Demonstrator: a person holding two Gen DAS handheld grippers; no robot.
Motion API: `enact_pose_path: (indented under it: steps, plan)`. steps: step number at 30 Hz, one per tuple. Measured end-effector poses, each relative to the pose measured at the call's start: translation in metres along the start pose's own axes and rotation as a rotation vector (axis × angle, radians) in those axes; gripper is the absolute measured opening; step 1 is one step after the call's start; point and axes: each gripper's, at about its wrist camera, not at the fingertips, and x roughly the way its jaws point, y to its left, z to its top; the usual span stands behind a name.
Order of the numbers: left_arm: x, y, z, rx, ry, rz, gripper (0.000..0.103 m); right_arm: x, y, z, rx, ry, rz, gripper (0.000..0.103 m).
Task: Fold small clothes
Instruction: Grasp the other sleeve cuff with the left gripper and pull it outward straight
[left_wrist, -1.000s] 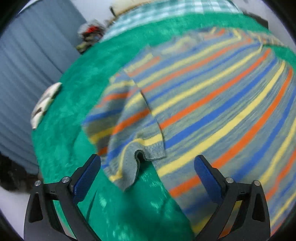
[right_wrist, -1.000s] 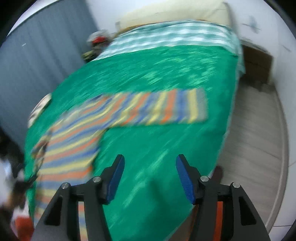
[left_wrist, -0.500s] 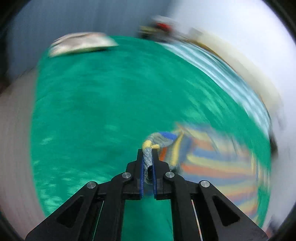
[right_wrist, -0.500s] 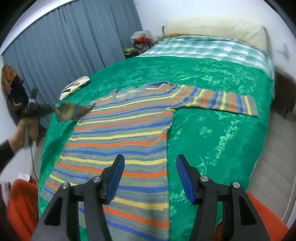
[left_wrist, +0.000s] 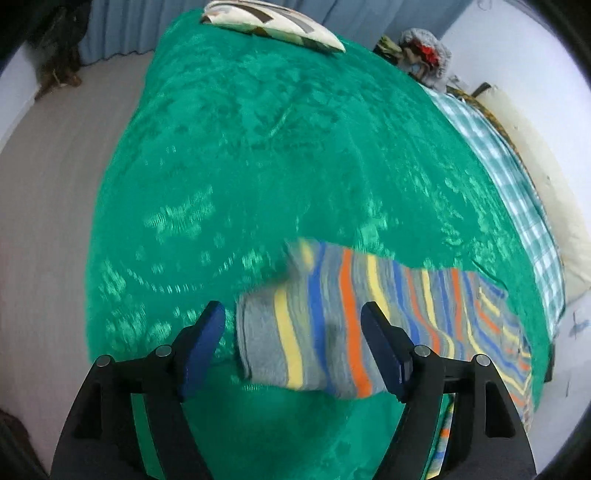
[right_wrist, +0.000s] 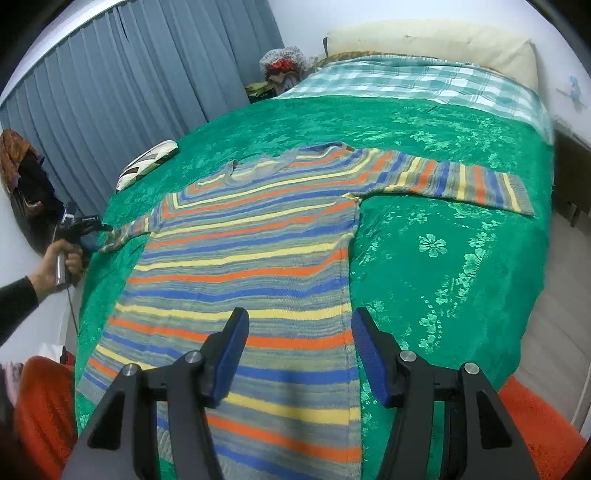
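Left gripper (left_wrist: 293, 341): we see its jaws spread wide and released, with the sweater's sleeve cuff (left_wrist: 258, 343) lying between them on the bed, nearer the right jaw than the left; the cuff looks blurred.
Left gripper from the right wrist view (right_wrist: 79, 223): we find it far to the left of our right jaws, at the bed's edge, held in the person's hand (right_wrist: 61, 262), its tips close to the end of the sleeve.
Striped sweater (right_wrist: 251, 254): we see it spread flat on the bed, its hem passing under and between our right jaws, its body running ahead of them, its collar at the far end.
Right sleeve (right_wrist: 461, 182): it stretches out flat, ahead of and to the right of our right jaws.
Right gripper (right_wrist: 299, 352): we see its jaws parted and released, hovering over the sweater's lower part and gripping nothing.
Green bedspread (right_wrist: 443, 258): it covers the bed under the sweater, showing bare to the right of our right jaws.
Patterned cushion (left_wrist: 273, 24): it lies on the bed's far edge, well ahead of our left jaws.
Curtain (right_wrist: 129, 85): it hangs beyond the bed, ahead and left of our right jaws.
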Motion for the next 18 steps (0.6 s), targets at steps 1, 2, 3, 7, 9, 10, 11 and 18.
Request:
enact_pose_path:
  steps: [1, 2, 3, 7, 9, 10, 11, 18]
  plan:
    - [0.005, -0.002, -0.001, 0.007, 0.009, -0.004, 0.058, 0.001, 0.001, 0.000, -0.004, 0.001, 0.000, 0.058]
    - [0.008, -0.002, -0.005, 0.024, 0.029, -0.004, 0.026, 0.001, 0.004, 0.001, -0.008, 0.000, 0.001, 0.058]
    - [0.012, -0.002, -0.008, 0.039, 0.054, 0.008, 0.008, 0.002, 0.005, 0.001, -0.010, 0.000, 0.003, 0.058]
    - [0.004, -0.007, -0.010, 0.091, 0.023, 0.132, 0.007, 0.003, 0.008, 0.003, -0.011, -0.002, -0.004, 0.058]
    - [0.003, -0.006, -0.008, 0.127, 0.006, 0.216, 0.007, 0.002, 0.006, 0.002, -0.005, -0.005, -0.016, 0.058]
    - [0.005, -0.006, -0.008, 0.131, 0.005, 0.239, 0.007, 0.003, 0.004, 0.002, 0.003, -0.004, -0.023, 0.058]
    - [0.007, -0.006, -0.007, 0.131, 0.007, 0.254, 0.007, 0.005, 0.002, 0.001, 0.008, 0.000, -0.027, 0.058]
    - [0.017, -0.013, -0.012, 0.193, -0.015, 0.361, 0.014, 0.007, -0.013, -0.003, 0.025, 0.031, -0.085, 0.058]
